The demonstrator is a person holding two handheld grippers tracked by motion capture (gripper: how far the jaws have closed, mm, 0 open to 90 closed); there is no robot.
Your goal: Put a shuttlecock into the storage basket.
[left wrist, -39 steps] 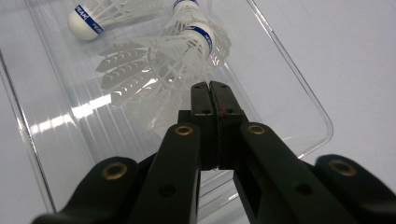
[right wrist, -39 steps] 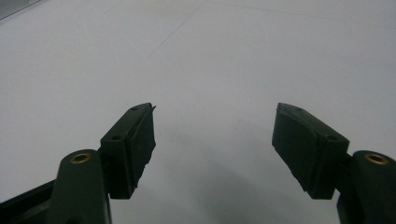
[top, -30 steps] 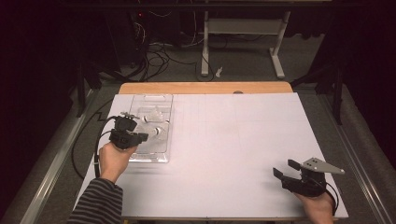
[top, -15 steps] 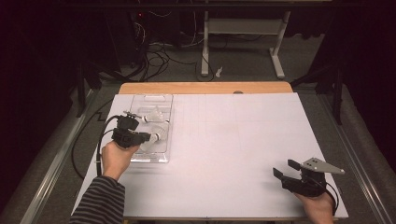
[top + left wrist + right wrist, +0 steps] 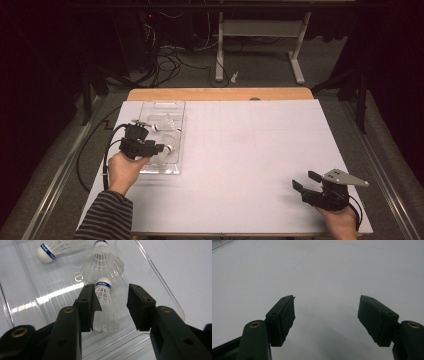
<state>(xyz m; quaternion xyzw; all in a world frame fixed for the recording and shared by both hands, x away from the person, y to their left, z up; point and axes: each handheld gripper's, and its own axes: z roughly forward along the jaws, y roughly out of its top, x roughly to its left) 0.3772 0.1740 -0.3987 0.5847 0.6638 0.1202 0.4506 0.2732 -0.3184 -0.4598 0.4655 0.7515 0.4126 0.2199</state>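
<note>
A white shuttlecock (image 5: 104, 307) lies in the clear plastic tray (image 5: 175, 165) near the left edge of the tabletop (image 5: 250, 150), with its cork tip pointing away from the left gripper (image 5: 111, 307). The jaws of this gripper are released and stand on both sides of the feather skirt, without pressing it. Two other shuttlecocks (image 5: 103, 263) lie farther inside the tray. The right gripper (image 5: 306, 182) rests near the front right corner of the tabletop, its jaws wide apart over the bare white surface.
</note>
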